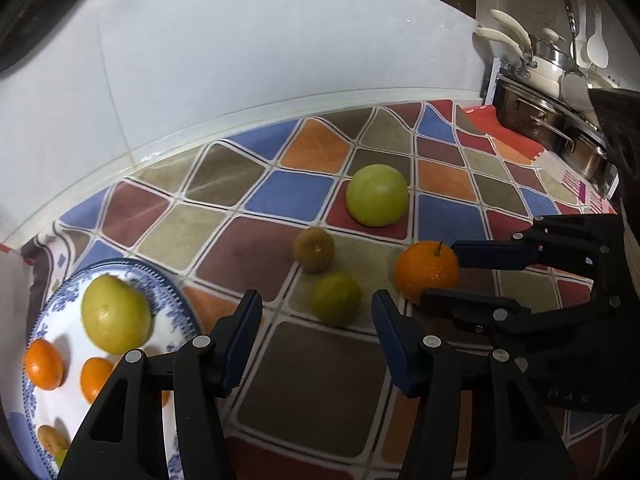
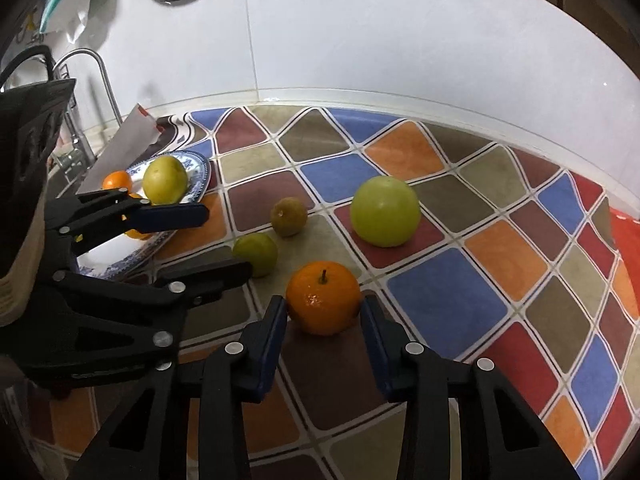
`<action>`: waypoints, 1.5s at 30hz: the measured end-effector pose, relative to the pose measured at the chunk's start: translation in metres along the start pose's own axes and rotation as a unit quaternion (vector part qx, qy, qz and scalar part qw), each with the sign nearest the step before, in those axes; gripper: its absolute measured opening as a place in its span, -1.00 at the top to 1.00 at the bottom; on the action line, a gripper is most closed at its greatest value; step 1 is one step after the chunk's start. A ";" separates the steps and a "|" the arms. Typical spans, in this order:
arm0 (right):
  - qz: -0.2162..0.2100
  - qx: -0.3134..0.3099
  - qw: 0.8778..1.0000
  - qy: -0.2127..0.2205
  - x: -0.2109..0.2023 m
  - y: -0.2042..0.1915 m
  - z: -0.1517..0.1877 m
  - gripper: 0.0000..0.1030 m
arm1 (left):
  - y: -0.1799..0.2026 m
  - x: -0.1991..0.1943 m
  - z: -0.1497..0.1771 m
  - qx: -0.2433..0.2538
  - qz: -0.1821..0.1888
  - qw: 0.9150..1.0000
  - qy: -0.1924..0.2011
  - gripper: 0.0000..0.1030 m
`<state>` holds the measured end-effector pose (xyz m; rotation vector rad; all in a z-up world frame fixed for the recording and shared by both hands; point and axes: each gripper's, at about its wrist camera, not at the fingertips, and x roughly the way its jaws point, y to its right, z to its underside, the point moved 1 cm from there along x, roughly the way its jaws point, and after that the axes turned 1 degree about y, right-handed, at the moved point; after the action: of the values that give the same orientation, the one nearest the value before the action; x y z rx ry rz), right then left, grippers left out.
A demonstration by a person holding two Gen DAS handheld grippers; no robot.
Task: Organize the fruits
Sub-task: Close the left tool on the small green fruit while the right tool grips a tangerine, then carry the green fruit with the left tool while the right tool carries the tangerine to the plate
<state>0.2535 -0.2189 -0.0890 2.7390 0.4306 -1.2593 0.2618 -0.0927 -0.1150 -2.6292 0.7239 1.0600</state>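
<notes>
- Orange (image 2: 323,298) sits on the patterned cloth (image 2: 448,300), pinched between the right gripper's (image 2: 323,316) pads.
- Left gripper (image 1: 316,312) hangs spread near a small green fruit (image 1: 336,299).

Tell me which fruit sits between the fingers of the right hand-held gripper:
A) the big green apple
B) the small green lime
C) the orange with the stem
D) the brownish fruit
C: in the right wrist view the right hand-held gripper has its blue pads pressed on either side of the orange with the stem, while the other loose fruits lie apart on the cloth.
</notes>
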 end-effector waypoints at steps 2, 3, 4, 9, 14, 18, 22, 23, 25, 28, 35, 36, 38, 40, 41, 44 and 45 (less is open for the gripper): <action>0.007 0.007 1.000 0.004 -0.002 0.003 0.001 0.24 | 0.003 0.006 -0.002 0.000 0.005 1.000 -0.007 0.00; 0.009 0.013 1.000 0.005 -0.003 0.005 0.001 0.24 | 0.004 0.008 -0.003 0.001 0.006 1.000 -0.010 0.05; 0.011 0.019 1.000 0.006 -0.005 0.007 0.002 0.24 | 0.005 0.010 -0.003 0.002 0.006 1.000 -0.014 0.07; 0.023 0.035 0.999 0.015 -0.011 0.014 -0.001 0.26 | 0.007 0.019 -0.005 -0.004 0.010 0.999 -0.031 0.43; 0.026 0.039 0.999 0.017 -0.013 0.014 0.000 0.27 | 0.006 0.013 -0.003 -0.010 0.012 1.000 -0.024 0.43; 0.023 0.044 0.999 0.020 -0.016 0.014 0.000 0.28 | 0.005 0.002 -0.001 -0.017 0.005 1.000 -0.019 0.43; 0.021 0.044 0.998 0.026 -0.022 0.010 -0.001 0.36 | 0.003 -0.012 0.002 -0.027 0.001 1.000 -0.009 0.44; 0.020 0.041 0.999 0.029 -0.024 0.009 -0.001 0.40 | 0.003 -0.014 0.002 -0.029 0.001 1.000 -0.009 0.43; 0.022 0.032 0.999 0.030 -0.024 0.005 -0.001 0.41 | 0.001 -0.017 0.004 -0.034 0.002 0.999 -0.009 0.44; 0.019 0.040 0.999 0.024 -0.022 0.006 -0.002 0.38 | -0.001 -0.019 0.008 -0.040 -0.002 0.999 -0.011 0.44; 0.024 0.058 0.998 0.001 -0.010 0.017 -0.002 0.13 | -0.003 -0.022 0.008 -0.049 -0.004 0.999 -0.008 0.43; 0.026 0.058 0.998 -0.004 -0.008 0.018 -0.003 0.13 | -0.004 -0.022 0.009 -0.051 -0.004 0.999 -0.008 0.43; 0.029 0.060 0.998 -0.015 -0.004 0.020 -0.002 0.14 | -0.004 -0.023 0.009 -0.052 -0.006 0.999 -0.007 0.43; 0.021 0.066 0.997 -0.025 0.000 0.022 0.000 0.17 | -0.004 -0.025 0.010 -0.052 -0.008 0.999 -0.004 0.43; 0.024 0.064 0.997 -0.022 -0.001 0.021 0.001 0.17 | -0.005 -0.026 0.010 -0.053 -0.008 0.999 -0.003 0.43; 0.023 0.057 0.998 -0.016 -0.005 0.016 0.002 0.18 | -0.006 -0.033 0.012 -0.057 -0.011 0.998 0.002 0.44; 0.024 0.055 0.998 -0.015 -0.006 0.014 0.002 0.18 | -0.007 -0.037 0.013 -0.059 -0.012 0.998 0.004 0.44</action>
<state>0.2522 -0.2340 -0.0861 2.7979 0.3011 -1.3481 0.2350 -0.0684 -0.0985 -2.7361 0.6497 1.1185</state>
